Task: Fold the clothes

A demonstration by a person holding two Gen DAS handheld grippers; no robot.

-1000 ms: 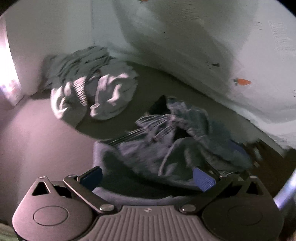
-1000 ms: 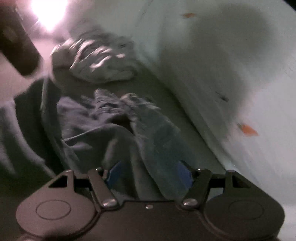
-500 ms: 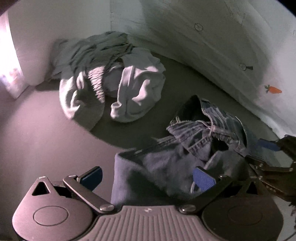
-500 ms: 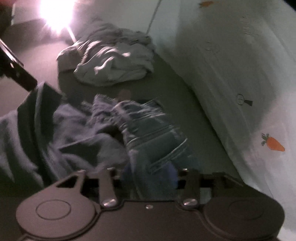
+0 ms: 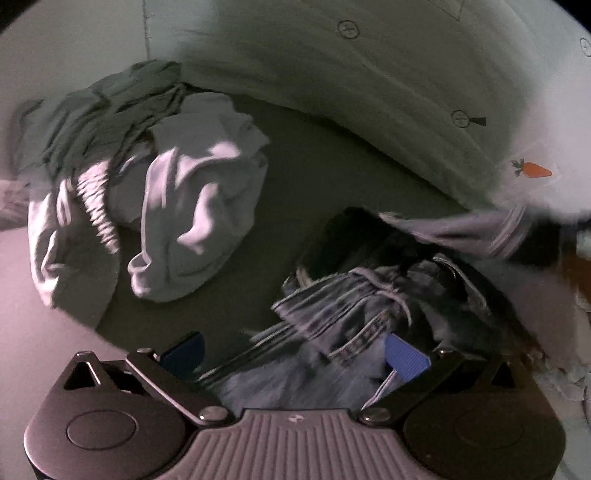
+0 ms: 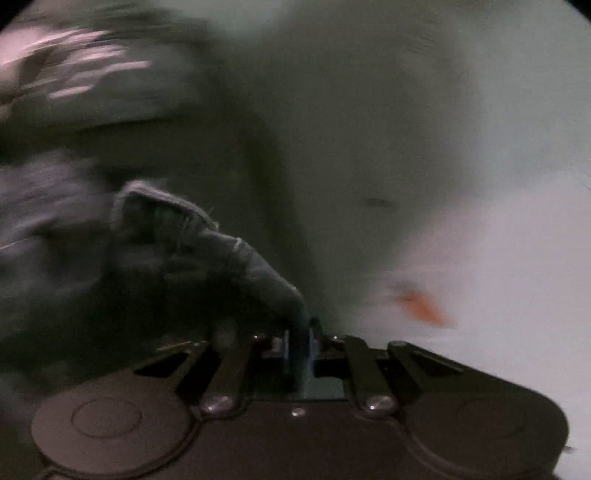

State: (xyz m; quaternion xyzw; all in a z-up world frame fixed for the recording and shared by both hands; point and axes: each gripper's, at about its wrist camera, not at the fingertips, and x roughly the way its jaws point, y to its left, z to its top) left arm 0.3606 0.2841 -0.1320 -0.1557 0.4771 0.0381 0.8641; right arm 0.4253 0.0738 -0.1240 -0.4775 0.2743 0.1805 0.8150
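Our right claw (image 6: pixel 298 345) pinches the limp, heavy jeans (image 5: pixel 354 314) by an edge, while our left claw (image 5: pixel 295 356) gapes wide over them, empty.

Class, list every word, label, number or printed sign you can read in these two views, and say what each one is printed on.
No readable words or numbers in either view.
Sheet: a printed orange carrot and small circled-cross marks, pictures only.
Left gripper body: a tiny round logo, too small to read.
Right wrist view: too blurred to read anything.
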